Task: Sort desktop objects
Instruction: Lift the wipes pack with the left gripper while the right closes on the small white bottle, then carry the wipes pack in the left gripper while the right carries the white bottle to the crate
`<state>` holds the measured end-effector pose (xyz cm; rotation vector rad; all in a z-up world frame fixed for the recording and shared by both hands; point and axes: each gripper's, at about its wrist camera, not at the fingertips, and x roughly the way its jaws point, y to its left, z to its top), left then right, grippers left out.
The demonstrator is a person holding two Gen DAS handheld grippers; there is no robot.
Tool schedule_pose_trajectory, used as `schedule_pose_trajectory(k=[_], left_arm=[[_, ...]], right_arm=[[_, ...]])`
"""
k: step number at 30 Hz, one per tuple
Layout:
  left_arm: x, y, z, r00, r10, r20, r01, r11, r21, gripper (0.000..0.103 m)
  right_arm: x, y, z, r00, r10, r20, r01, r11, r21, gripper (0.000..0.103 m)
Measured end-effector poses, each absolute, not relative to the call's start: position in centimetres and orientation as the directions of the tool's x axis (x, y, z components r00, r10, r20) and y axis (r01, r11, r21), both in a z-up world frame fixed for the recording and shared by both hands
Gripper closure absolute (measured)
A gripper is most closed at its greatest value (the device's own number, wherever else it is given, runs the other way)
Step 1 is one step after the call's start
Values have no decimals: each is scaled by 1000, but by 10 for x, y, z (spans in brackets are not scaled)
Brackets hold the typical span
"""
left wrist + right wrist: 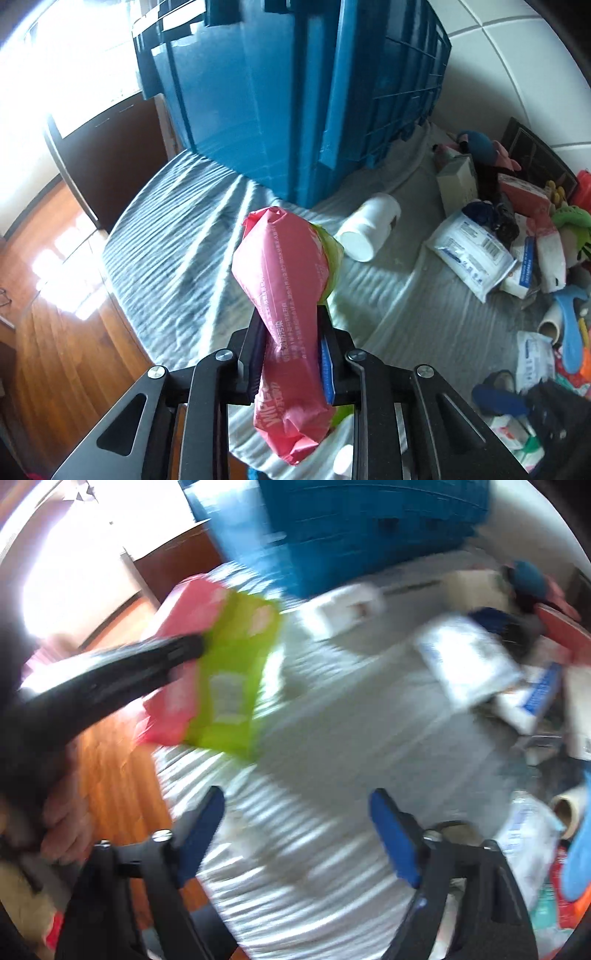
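Left gripper (291,354), lower centre of frame, jaws clenched on a pink-and-green wipes pack (284,280) held above the striped cloth (177,236). Right gripper (297,834), jaws released, holding nothing. Beyond: white bottle (369,225) lying flat; blue crate (295,92), upper centre.

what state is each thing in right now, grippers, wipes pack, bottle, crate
left gripper: shut on the pink wipes pack
pink wipes pack: held off the cloth, squeezed at its middle
right gripper: open, empty
white bottle: lying on its side
blue crate: standing on the cloth
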<state>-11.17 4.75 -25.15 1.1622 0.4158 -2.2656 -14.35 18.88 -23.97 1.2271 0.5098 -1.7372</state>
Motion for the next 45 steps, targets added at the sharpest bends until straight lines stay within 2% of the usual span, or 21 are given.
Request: schedule_pose_trajectory(k=[3, 6, 7, 8, 10, 20, 23, 25, 33, 38, 42, 45], left_arm=[[-101, 37, -262, -487, -330, -809, 614, -787, -49, 79], [-99, 38, -263, -496, -333, -802, 607, -793, -46, 79], [-101, 41, -262, -492, -341, -801, 605, -795, -33, 79], [-101, 44, -262, -489, -342, -803, 603, -797, -28, 79], [-99, 51, -260, -491, -331, -806, 596, -802, -34, 79], [-91, 80, -259, -454, -353, -819, 638, -770, -22, 79], [-94, 80, -265, -420, -353, -836, 650, -760, -5, 73], [-96, 78, -272, -394, -357, -847, 661, -750, 9, 66], [-97, 77, -278, -397, -367, -841, 660, -751, 17, 64], [-94, 78, -276, -413, -365, -834, 658, -753, 4, 66], [-91, 81, -265, -446, -356, -822, 645, -764, -19, 76], [-90, 85, -256, -464, -352, -813, 635, -772, -29, 80]], right_arm=[[-111, 176, -269, -59, -399, -915, 899, -420, 126, 26], [-100, 170, -284, -155, -395, -906, 909, -417, 26, 35], [-100, 168, -288, -180, -395, -901, 906, -423, 4, 44], [-108, 169, -290, -185, -398, -899, 893, -450, 15, 60], [-125, 170, -294, -193, -402, -895, 866, -499, 37, 73], [-165, 162, -328, -172, -397, -901, 846, -528, 71, 73], [-171, 156, -337, -161, -401, -902, 848, -524, 81, 73], [-175, 152, -343, -154, -405, -901, 846, -525, 92, 73], [-180, 142, -360, -155, -402, -902, 847, -524, 88, 73], [-172, 145, -355, -166, -398, -902, 847, -527, 76, 73], [-169, 144, -350, -179, -390, -903, 841, -538, 65, 73], [-167, 146, -344, -193, -400, -896, 838, -542, 61, 73]])
